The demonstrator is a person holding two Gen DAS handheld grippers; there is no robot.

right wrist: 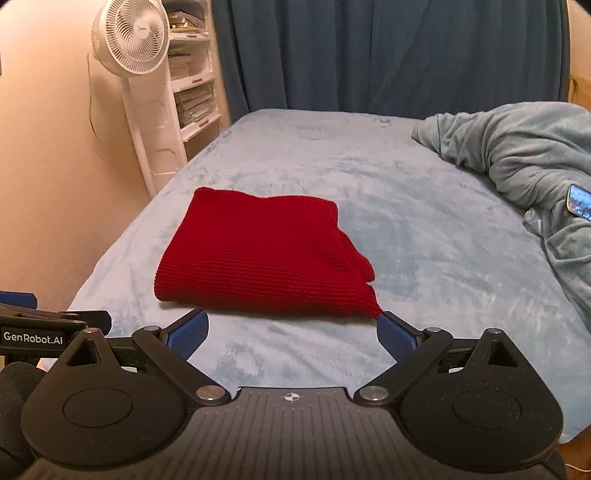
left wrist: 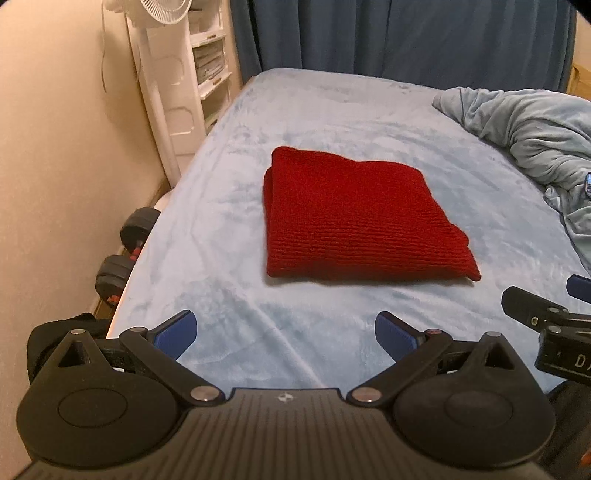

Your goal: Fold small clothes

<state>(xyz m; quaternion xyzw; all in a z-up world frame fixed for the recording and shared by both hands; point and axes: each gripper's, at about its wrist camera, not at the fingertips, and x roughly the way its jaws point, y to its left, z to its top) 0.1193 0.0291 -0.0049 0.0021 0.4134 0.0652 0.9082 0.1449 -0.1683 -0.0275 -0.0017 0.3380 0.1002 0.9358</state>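
There, the folded red knit (left wrist: 354, 218) lay at twelve o'clock beyond both grippers' (left wrist: 284, 338) (right wrist: 291, 338) wide-spread, empty fingers (left wrist: 177, 332), ribbed, squarish.

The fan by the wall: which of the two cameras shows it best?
The right wrist view. There the white fan shows its whole round grille and its stand beside the shelves. In the left wrist view the fan is cut off at the top edge, leaving only the grille's lower part and stand.
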